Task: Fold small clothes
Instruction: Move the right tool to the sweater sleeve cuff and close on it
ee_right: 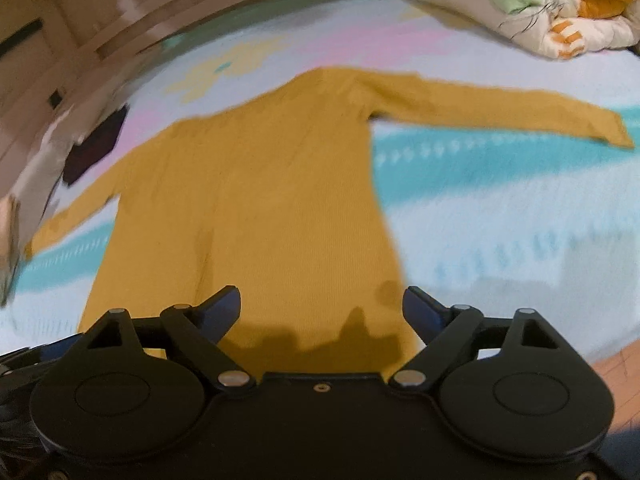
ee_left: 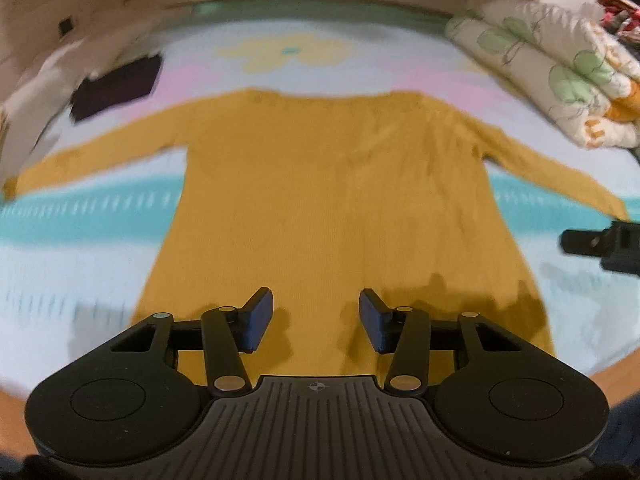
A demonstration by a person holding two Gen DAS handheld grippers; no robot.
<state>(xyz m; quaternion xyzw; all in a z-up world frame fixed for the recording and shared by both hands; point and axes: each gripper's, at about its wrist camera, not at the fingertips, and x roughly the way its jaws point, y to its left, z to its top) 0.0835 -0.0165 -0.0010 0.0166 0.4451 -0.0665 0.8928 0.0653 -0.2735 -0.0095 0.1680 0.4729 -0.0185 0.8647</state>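
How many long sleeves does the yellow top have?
2. One sleeve stretches out left across the bed, and the other sleeve stretches out right. Neither is folded in yet.

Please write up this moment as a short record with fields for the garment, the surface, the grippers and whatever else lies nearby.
garment: mustard sweater, flat, sleeves spread
surface: pastel bedsheet
left gripper: open, empty, above the hem
right gripper: open, empty, above the hem's right corner
nearby: folded floral quilt; dark cloth
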